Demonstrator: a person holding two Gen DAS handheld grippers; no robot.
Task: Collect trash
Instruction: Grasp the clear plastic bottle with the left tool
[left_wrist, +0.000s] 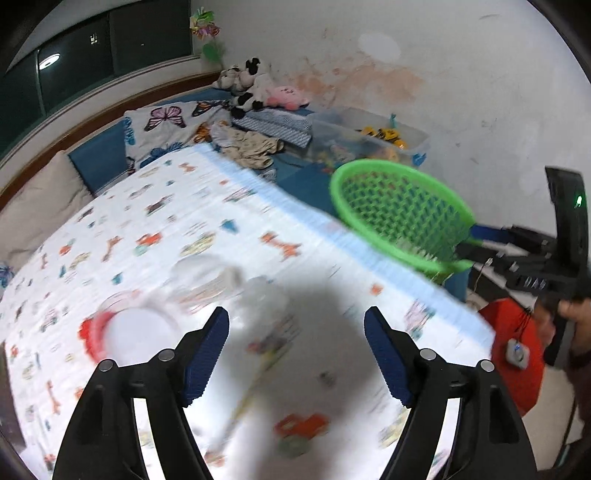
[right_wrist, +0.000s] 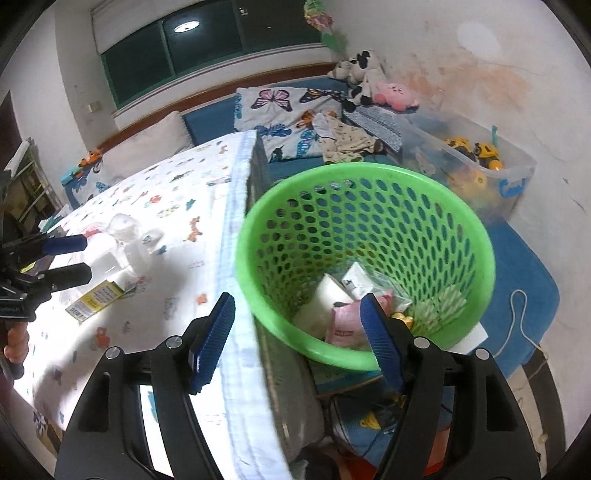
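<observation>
A green mesh basket (right_wrist: 365, 236) holds several wrappers and papers and hangs just past the table's right edge; it also shows in the left wrist view (left_wrist: 399, 210). My right gripper (right_wrist: 299, 332) has its jaws apart, with one blue finger on the basket's near rim. My left gripper (left_wrist: 295, 354) is open and empty over the patterned tablecloth (left_wrist: 184, 206). Blurred clear plastic cups (left_wrist: 207, 277) and a red-rimmed lid (left_wrist: 122, 332) lie ahead of it. A yellow carton (right_wrist: 96, 299) lies by the left gripper's fingers (right_wrist: 66, 273) in the right wrist view.
A bench with a butterfly blanket (right_wrist: 284, 107), plush toys (right_wrist: 373, 85) and clothes runs behind the table. A clear bin of toys (right_wrist: 476, 162) stands by the stained wall. A red object (left_wrist: 517, 347) is low at the right. Blue mat covers the floor (right_wrist: 524, 258).
</observation>
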